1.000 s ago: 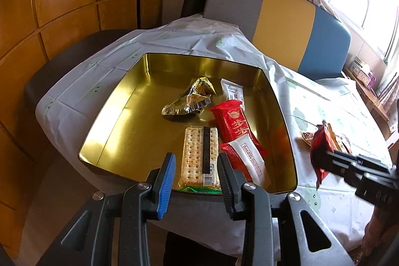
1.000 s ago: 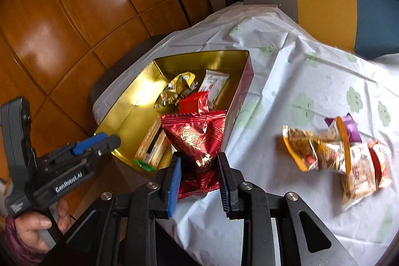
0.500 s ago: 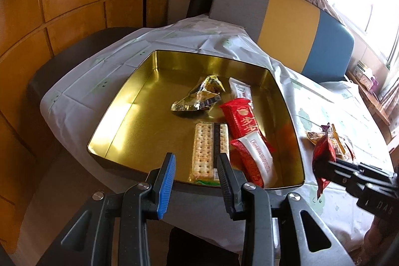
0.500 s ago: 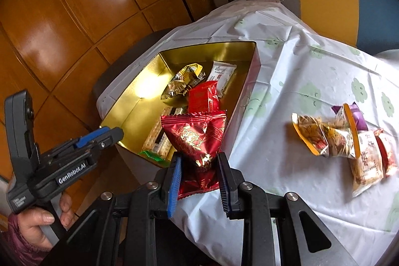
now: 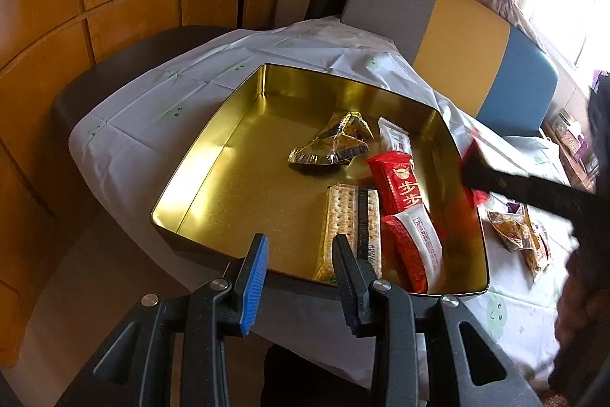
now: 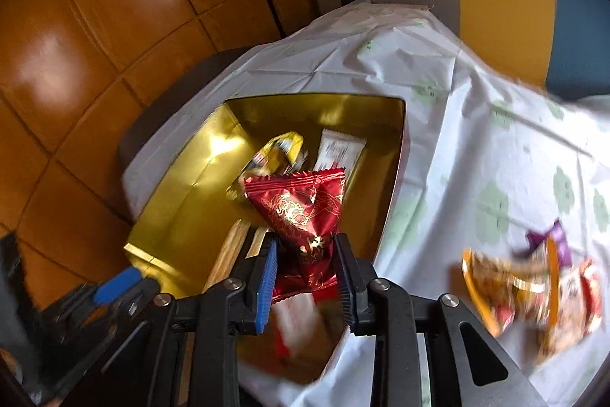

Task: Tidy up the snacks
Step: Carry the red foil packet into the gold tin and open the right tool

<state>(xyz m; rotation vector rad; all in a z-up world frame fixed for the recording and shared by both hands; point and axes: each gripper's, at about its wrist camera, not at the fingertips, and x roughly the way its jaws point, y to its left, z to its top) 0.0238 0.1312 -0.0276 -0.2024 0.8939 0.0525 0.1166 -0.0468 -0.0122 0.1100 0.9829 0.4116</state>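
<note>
I had just swung the right claw (image 6: 305,277) across from above the tablecloth (image 6: 476,155) to over the gold tin (image 6: 183,201), its jaws easing apart a little yet with the dark red packet (image 6: 301,208) between them, apparently held; its top stood up just ahead of the fingertips. That put the packet where it belongs, so I judged the drop to be the next step, with more loose snacks (image 6: 530,292) waiting off to that claw's right, well apart.

The left claw (image 5: 299,273) pointed steeply down at the tin's (image 5: 213,155) near edge, jaws narrow and holding nothing. Just beyond its tips lay the cracker pack (image 5: 349,220), and to their right the red-and-white wrapper (image 5: 415,243). Farther ahead sat the red bar (image 5: 398,182), then the crumpled gold wrapper (image 5: 331,145) and a white sachet (image 5: 394,138) near the far wall. The right claw (image 5: 471,170) reached in, blurred, over the tin's right rim.
</note>
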